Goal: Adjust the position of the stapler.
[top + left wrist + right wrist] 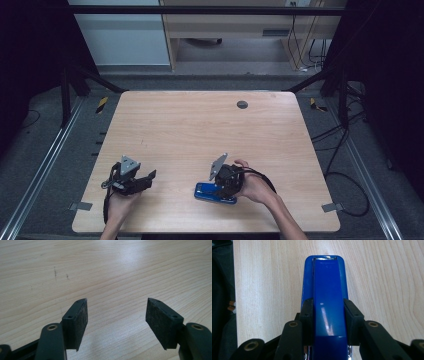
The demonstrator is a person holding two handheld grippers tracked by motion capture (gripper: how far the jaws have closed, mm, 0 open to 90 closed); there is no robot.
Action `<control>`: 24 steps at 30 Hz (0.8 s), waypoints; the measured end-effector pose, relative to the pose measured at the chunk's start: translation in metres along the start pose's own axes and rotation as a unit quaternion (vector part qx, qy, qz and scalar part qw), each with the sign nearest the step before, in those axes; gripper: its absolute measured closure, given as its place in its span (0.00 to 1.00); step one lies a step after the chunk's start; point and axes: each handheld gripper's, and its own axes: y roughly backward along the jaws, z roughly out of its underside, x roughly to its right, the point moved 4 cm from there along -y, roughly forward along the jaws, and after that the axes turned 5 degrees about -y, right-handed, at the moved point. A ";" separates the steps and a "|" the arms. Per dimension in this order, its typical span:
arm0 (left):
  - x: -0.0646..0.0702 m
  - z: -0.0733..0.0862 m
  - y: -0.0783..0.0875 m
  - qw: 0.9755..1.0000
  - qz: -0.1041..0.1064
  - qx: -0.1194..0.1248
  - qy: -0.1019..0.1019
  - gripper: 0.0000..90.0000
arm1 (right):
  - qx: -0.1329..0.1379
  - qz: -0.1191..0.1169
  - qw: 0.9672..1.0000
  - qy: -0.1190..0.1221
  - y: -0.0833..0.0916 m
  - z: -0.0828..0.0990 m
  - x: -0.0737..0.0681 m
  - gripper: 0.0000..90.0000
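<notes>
- Stapler [329,297]: right claw [328,320] clamped on its smooth blue sides; may slip or tilt when lifted off table [200,130].
- Left claw [117,315]: jaws apart, w/ nothing between; can't steady it.

Left gripper [150,176] gapes wide; right gripper [220,192] is clamped, pointing down.

On the one wooden table [200,125] I count one blue stapler [215,193] at about six o'clock, two hand-held grippers, left [147,176] at seven and right [222,190] over the stapler, and what looks like one round grommet [242,104] near one o'clock.
</notes>
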 end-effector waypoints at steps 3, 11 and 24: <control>0.000 0.000 -0.001 1.000 0.001 -0.002 0.001 0.38 | 0.003 -0.005 1.000 0.010 -0.002 0.002 0.000 0.73; 0.001 0.001 -0.002 1.000 0.002 -0.003 0.000 0.38 | 0.010 -0.015 0.999 0.041 -0.005 0.005 -0.003 0.73; 0.002 0.001 -0.002 1.000 0.004 -0.006 -0.001 0.38 | 0.020 -0.021 0.998 0.055 -0.007 0.008 -0.004 0.73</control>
